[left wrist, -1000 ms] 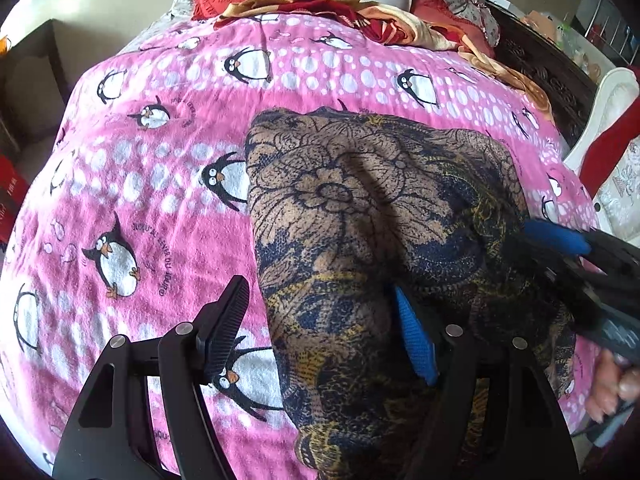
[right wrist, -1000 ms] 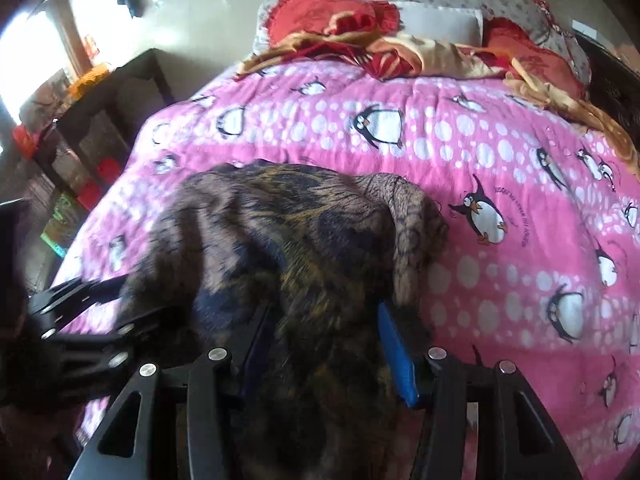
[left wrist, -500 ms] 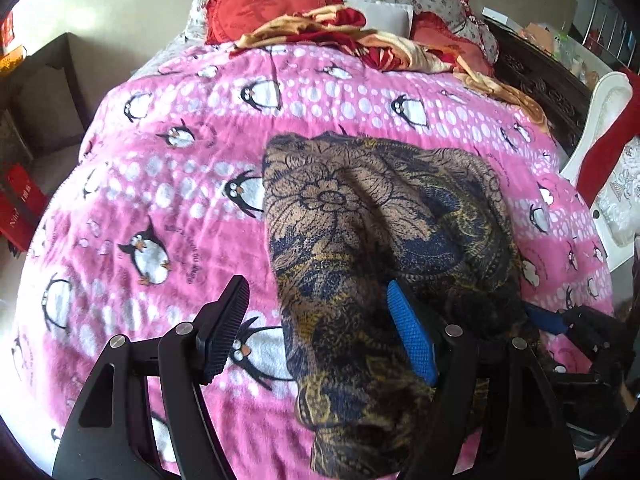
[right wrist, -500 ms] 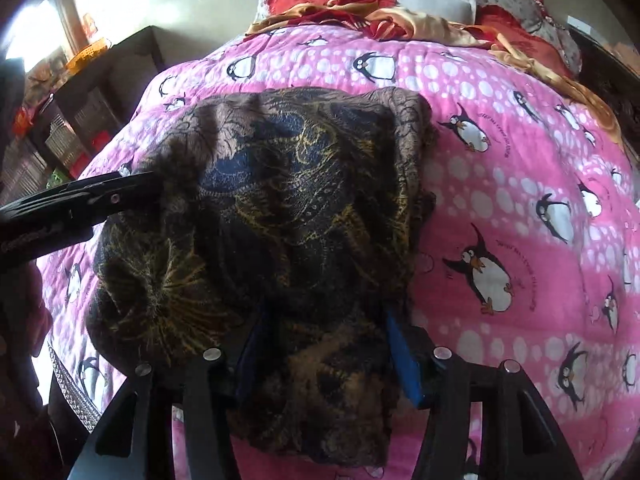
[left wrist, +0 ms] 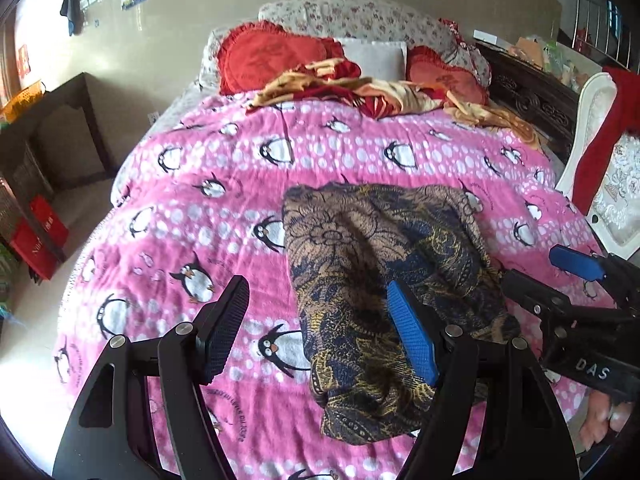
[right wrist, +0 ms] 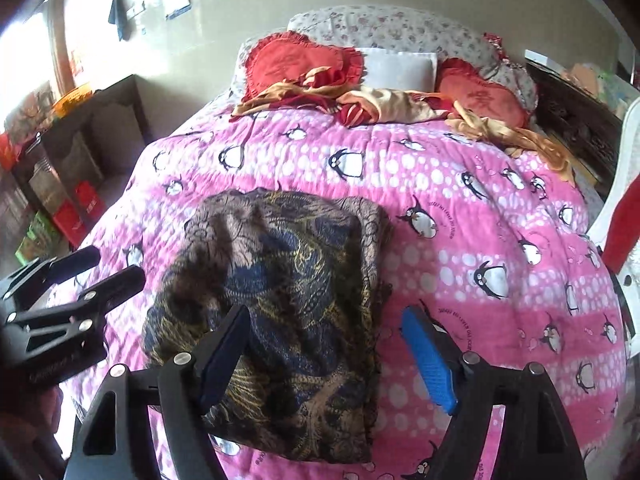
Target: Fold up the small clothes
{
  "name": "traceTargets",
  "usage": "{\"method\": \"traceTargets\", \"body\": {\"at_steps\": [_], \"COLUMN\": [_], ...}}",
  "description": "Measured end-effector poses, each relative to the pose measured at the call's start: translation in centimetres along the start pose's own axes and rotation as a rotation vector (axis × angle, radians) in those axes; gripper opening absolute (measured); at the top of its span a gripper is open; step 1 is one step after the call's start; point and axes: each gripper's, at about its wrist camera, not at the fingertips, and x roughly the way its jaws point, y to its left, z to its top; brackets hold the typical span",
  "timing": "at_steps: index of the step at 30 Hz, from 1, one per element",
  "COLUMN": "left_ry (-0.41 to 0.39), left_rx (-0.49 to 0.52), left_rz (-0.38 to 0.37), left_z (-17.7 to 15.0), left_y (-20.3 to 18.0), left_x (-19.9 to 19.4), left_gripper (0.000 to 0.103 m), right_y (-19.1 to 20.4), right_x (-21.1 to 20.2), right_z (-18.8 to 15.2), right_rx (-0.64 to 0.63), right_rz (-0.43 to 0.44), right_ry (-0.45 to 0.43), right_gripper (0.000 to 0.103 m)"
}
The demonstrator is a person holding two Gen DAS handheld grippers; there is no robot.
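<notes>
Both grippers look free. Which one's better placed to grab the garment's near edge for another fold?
Probably right. Both are open and empty, but the right gripper sits with the garment partly between its open fingers, while the left gripper is offset, mostly over bare blanket.

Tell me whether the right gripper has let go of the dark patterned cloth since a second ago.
Yes. The right gripper has opened and pulled back off the cloth, which now lies flat on the penguin blanket.
</notes>
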Motion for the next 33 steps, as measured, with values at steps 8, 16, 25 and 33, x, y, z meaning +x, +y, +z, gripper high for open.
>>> {"method": "traceTargets", "body": {"at_steps": [8,16,25,33], "left_ry": [-0.008,-0.022,-0.011,0.007], "left_rx": [-0.029,-0.034,-0.043,-0.05], "left_rz": [0.003,0.006,0.005,0.011], "left_z": [0.2,0.5,0.6,0.4], "left_y": [0.9,1.1,1.5,1.8], "left_x": [-1.0,-1.4,-0.7,0.1], "left_gripper": [0.073,0.073,0.073,0.073], "right_y": [0.3,0.0,0.2,0.2], "right_x": [-1.2,-1.0,-0.4,0.5], "right_z": [0.7,0.9,1.0,1.0], "right_rx": [0.009,0.036,0.036,0.033], "right_rz": [-0.046,-0.053,-0.051,-0.044], "right_ry": [-0.045,-0.04,-0.021,-0.002], "right_gripper": [0.083,0.085,0.085,0.085]}}
